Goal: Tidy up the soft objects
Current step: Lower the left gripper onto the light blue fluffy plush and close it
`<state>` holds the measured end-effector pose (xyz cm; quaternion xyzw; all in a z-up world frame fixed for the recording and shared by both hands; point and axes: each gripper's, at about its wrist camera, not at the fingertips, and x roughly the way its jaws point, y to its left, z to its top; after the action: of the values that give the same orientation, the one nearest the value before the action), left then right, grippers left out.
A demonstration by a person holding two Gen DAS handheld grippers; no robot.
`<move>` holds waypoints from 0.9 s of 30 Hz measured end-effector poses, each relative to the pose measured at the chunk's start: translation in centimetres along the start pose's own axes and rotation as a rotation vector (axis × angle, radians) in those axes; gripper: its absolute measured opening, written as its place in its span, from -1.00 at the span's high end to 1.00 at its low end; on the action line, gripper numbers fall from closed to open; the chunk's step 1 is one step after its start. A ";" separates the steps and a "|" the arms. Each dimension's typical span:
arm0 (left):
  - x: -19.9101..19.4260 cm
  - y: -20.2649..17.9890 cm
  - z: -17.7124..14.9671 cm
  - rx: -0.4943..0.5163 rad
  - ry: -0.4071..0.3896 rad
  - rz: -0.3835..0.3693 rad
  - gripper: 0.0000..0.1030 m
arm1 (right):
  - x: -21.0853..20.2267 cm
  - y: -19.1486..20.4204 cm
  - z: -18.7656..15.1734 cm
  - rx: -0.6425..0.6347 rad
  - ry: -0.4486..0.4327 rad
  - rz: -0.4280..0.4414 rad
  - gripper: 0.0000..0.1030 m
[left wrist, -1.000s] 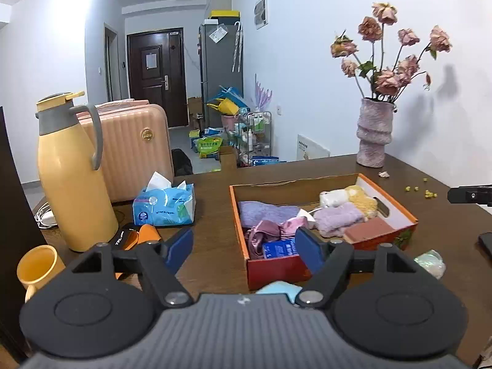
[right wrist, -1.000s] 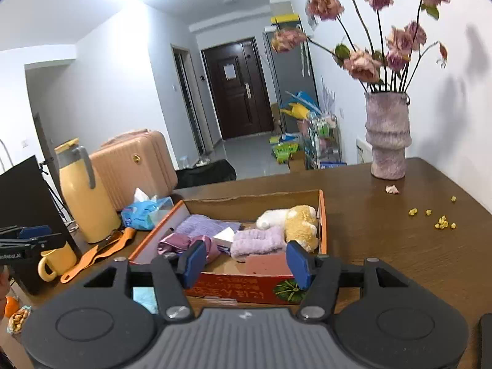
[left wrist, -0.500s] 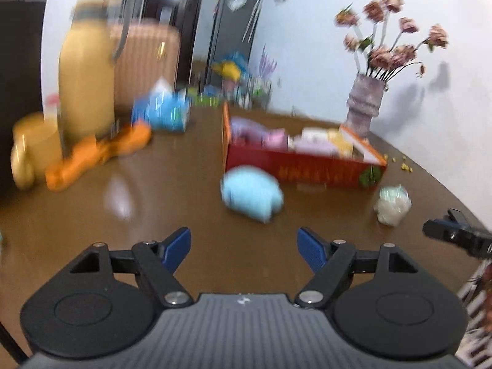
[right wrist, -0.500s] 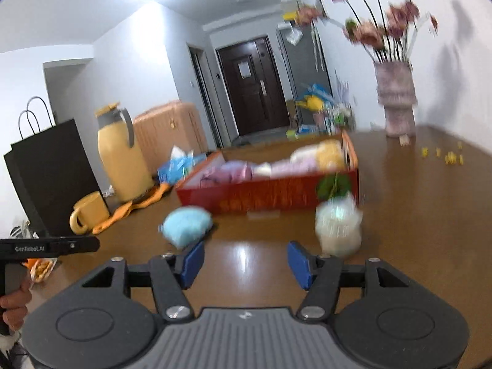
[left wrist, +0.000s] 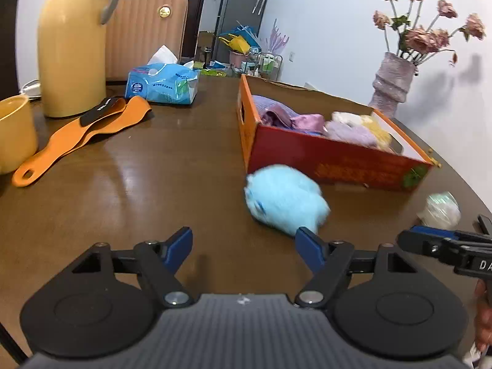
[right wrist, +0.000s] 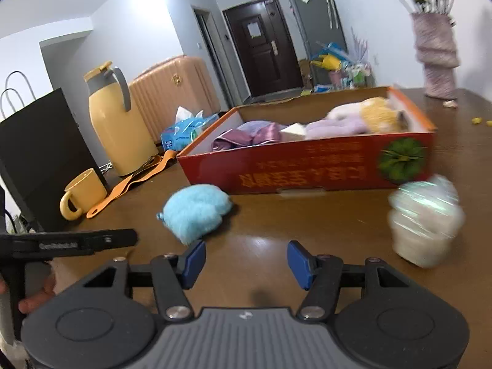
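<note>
Soft indoor light is filling the room, and the white walls are looking bright. The brown table (left wrist: 129,166) is giving pale glare patches. The blue fluffy toy (left wrist: 284,198) and the whitish bundle (right wrist: 426,220) are showing motion blur. The vase (left wrist: 392,81) is throwing a grey shadow on the wall. Straight lines are bending near the edges, and the corners are going black.

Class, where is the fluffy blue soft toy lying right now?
The fluffy blue soft toy lies on the brown table, just outside the red box's near wall, in front of the left gripper.
</note>
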<state>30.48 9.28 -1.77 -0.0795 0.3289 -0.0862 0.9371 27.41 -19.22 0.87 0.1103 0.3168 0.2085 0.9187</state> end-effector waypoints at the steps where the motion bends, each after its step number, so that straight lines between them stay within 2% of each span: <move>1: 0.8 0.3 0.6 -0.007 0.012 -0.003 -0.35 | 1.0 0.0 0.5 0.009 0.005 0.016 -0.12; 3: 2.5 1.0 1.8 -0.039 0.049 -0.034 -0.18 | 3.3 0.3 1.5 0.033 0.021 0.041 -0.03; 8: 5.3 2.2 3.7 -0.106 0.099 -0.125 0.03 | 7.5 1.2 2.9 0.060 0.049 0.100 0.08; 13: 5.9 2.2 4.0 -0.126 0.111 -0.162 0.28 | 9.7 1.6 2.9 0.101 0.081 0.132 0.19; 14: 5.8 2.1 3.9 -0.130 0.114 -0.167 0.36 | 9.8 1.6 2.8 0.113 0.083 0.140 0.29; 15: 5.6 2.0 3.6 -0.139 0.117 -0.173 0.47 | 9.7 1.5 2.7 0.121 0.087 0.152 0.34; 17: 5.0 1.4 2.9 -0.146 0.131 -0.195 0.58 | 9.0 1.8 2.5 0.110 0.088 0.162 0.49; 19: 4.2 0.4 1.6 -0.156 0.154 -0.221 0.61 | 7.7 2.1 2.1 0.089 0.082 0.168 0.59; 24: 0.6 -3.9 -2.7 -0.122 0.172 -0.293 0.68 | 2.6 1.8 -0.3 0.053 0.073 0.159 0.65; 27: -1.4 -5.3 -4.2 -0.111 0.130 -0.265 0.63 | -0.3 1.0 -1.4 0.057 0.052 0.135 0.61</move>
<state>26.14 4.03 -3.08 -0.1683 0.3797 -0.1954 0.8884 25.99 -18.32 0.23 0.1519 0.3380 0.2636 0.8906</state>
